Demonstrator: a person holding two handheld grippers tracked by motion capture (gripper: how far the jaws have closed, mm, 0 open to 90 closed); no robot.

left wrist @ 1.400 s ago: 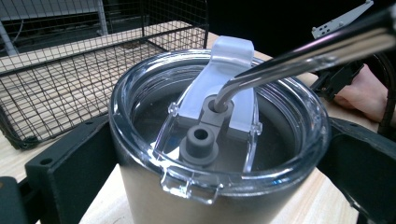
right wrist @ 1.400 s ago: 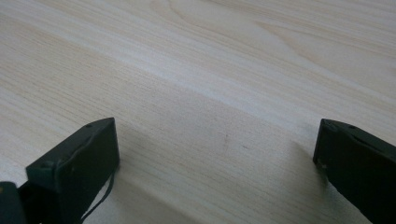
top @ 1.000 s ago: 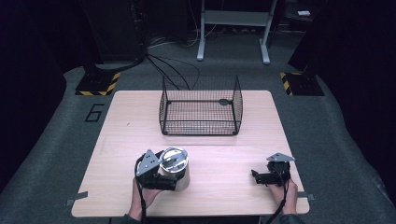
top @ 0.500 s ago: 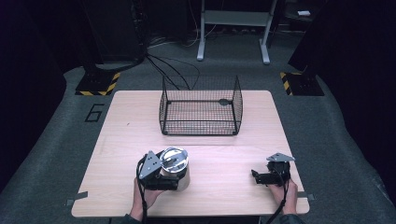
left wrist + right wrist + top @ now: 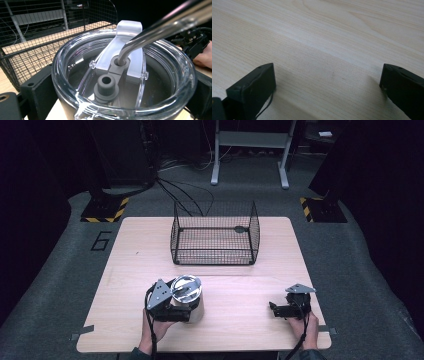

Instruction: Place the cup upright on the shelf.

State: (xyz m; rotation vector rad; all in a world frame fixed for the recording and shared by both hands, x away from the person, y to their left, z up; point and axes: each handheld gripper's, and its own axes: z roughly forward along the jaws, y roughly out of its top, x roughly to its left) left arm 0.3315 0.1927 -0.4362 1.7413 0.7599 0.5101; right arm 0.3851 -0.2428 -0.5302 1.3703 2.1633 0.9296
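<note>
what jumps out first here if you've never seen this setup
The steel tumbler with a clear lid and bent metal straw stands at the table's near left, with the left gripper closed around it. Behind it, mid-table, stands an open black wire basket. The right gripper rests open on the bare wooden table at the near right.

Bright table, dark room

We see the table (image 5: 240,295) lit from overhead, glare on the clear lid (image 5: 125,75), soft shadows, and blurred near jaws.
</note>
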